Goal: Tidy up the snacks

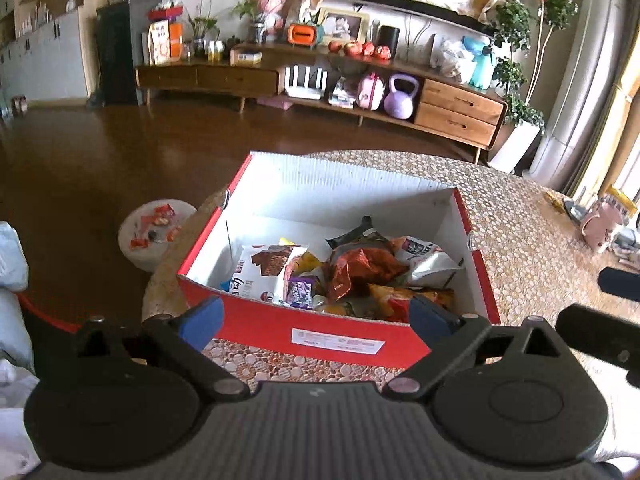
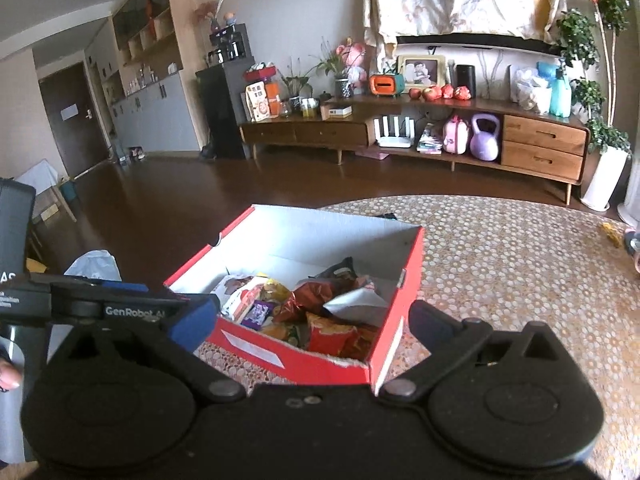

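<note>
On the tabletop (image 1: 520,216), snacks (image 1: 352,272) heap loosely in the box (image 1: 320,328); both the left gripper (image 1: 316,316) and right gripper (image 2: 312,320) are spread, empty. A careless reach could nudge the box toward the edge.

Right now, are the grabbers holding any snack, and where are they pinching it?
Nothing is held. The left gripper and right gripper both have their jaws wide apart and empty. The snacks lie in the red box.

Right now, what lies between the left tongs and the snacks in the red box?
Only the red box's near wall and a strip of patterned tablecloth separate the open left tongs from the snacks, shown in the left wrist view.
</note>
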Available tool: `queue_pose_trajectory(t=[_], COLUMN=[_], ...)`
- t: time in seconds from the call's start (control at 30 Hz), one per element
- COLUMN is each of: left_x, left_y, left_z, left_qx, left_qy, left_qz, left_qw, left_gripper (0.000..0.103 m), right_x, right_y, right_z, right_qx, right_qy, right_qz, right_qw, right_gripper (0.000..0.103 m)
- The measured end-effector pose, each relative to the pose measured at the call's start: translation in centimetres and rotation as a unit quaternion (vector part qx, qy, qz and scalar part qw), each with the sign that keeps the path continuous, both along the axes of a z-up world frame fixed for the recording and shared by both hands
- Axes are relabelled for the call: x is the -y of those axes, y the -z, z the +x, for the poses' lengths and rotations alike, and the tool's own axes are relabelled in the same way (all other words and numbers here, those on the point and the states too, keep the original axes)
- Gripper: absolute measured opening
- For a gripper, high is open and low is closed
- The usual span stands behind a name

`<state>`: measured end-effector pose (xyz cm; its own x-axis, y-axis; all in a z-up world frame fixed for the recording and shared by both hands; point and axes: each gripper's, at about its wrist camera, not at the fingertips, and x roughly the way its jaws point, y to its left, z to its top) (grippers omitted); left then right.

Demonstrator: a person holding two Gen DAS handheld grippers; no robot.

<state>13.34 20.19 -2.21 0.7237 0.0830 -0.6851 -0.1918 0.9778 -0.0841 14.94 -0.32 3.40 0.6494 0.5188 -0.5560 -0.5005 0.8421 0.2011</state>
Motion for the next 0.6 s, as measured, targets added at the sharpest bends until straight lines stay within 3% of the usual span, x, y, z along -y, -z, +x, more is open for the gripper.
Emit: queue_pose_trajectory(t=[0.3, 0.6], left_x=[2.2, 3.8], left_y=[-1.4, -2.1], left_z=[-2.8, -4.6], left_qx=[0.042, 0.066], left_qy=[0.006, 0.016], left_qz=[0.028, 0.026], left_qw=[0.9987, 0.9974], left_gripper=[0.099, 0.099], right_x=[2.8, 4.8], right_y=[-0.5, -0.1], right_z=[-2.6, -4.3], right_qx=[0.007, 0.004], right_qy=[0.022, 0.052], right_qz=[0.029, 0.048], right_qw=[0.999, 0.997], right_gripper=[0.103, 0.103])
